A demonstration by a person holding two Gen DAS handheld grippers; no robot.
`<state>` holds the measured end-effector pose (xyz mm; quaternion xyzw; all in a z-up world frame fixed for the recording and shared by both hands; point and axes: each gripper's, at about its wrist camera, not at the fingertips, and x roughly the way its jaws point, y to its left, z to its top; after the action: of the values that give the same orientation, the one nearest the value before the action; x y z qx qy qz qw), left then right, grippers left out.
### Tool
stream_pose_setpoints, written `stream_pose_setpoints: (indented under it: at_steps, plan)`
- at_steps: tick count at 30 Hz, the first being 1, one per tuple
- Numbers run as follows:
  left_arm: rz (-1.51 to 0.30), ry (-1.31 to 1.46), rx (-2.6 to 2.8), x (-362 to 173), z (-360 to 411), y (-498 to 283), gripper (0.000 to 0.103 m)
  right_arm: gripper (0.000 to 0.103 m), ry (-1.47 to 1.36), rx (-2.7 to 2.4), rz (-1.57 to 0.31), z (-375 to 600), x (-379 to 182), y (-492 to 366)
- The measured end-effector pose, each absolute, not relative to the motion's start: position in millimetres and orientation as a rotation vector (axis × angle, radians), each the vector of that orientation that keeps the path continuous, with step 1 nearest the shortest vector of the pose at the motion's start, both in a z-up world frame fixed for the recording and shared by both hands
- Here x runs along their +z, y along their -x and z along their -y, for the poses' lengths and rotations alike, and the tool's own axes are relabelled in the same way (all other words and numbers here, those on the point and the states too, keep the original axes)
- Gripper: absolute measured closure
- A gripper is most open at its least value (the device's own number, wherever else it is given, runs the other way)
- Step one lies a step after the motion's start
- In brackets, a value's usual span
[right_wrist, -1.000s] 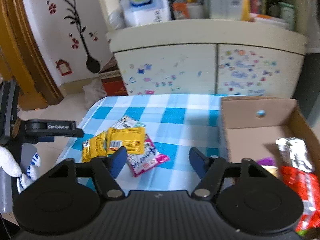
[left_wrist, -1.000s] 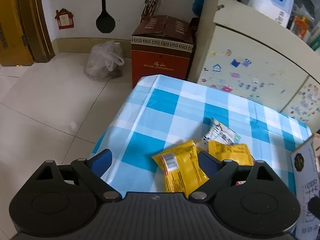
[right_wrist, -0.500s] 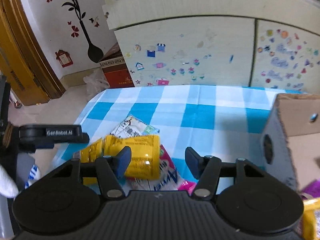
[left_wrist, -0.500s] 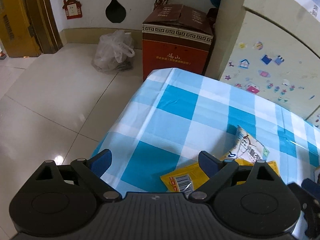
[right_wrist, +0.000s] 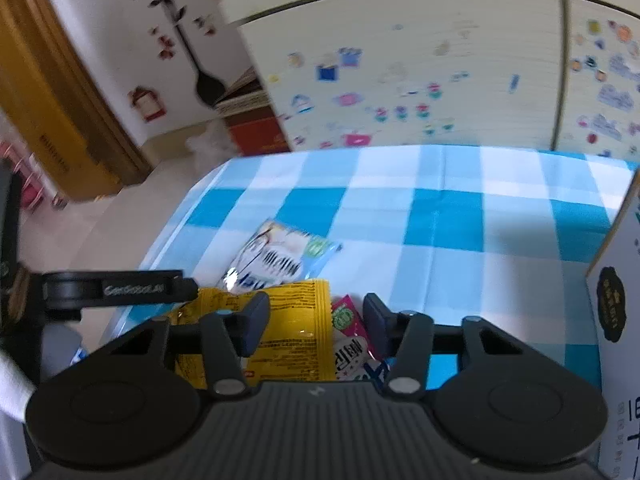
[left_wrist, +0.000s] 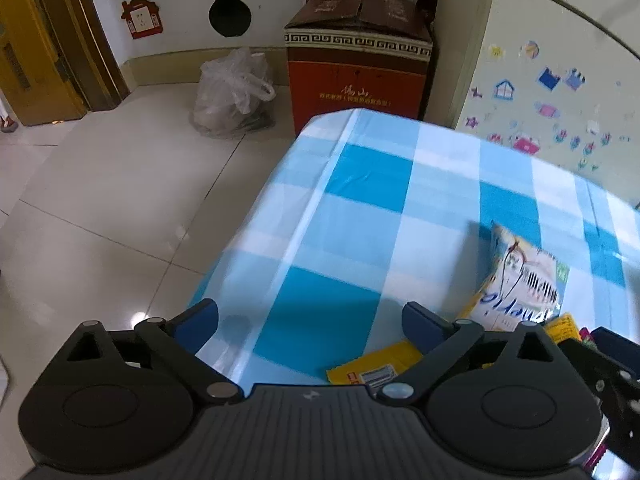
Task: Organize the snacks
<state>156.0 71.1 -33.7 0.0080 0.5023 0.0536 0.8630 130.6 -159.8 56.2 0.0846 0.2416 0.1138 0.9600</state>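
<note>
A: Where are the snacks?

B: In a small pile at the near left part of the table with the blue-and-white checked cloth [right_wrist: 448, 216]. A white packet [right_wrist: 276, 260] lies farthest back. A yellow packet [right_wrist: 296, 332] overlaps its near end, and a pink packet [right_wrist: 348, 340] pokes out from under the yellow one on the right.

A: And the right gripper [right_wrist: 312, 320]?

B: It hangs low over the pile with its jaws partly apart. The yellow and pink packets show in the gap between them. Whether the fingers touch either packet, I cannot tell; nothing is clearly gripped.

A: The left gripper [left_wrist: 310, 322]?

B: Spread wide and empty, above the near left edge of the table. Bare cloth lies between its fingers. Just beside its right finger sits a second yellow packet [left_wrist: 372, 368] with a barcode, and the white packet [left_wrist: 524, 280] lies farther off to the right.

A: Anything else nearby?

B: A cardboard box [right_wrist: 616, 320] stands at the right edge of the right wrist view. Beyond the table's far edge there is a pale cabinet [right_wrist: 420, 60] covered in stickers. On the floor to the far left, a red-brown carton [left_wrist: 358, 60] stands with a tied plastic bag [left_wrist: 232, 92] beside it.
</note>
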Motion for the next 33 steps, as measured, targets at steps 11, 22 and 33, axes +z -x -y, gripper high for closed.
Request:
stream_pose_setpoints:
  at_steps: [11,22,33]
  plan:
    - [-1.165,-0.072,0.035,-28.9,-69.2,-123.6,0.001,0.06,-0.088,0.286,-0.659,148.2,49.4,-94.7]
    - [-1.234,-0.037,-0.045,-22.7,-81.7,-96.8,0.001,0.043,0.117,0.378,-0.731,142.6,40.8,-49.5]
    - [-1.084,-0.199,-0.312,-6.8,-89.7,-78.2,0.001,0.029,0.352,0.486,-0.564,123.8,47.2,-55.1]
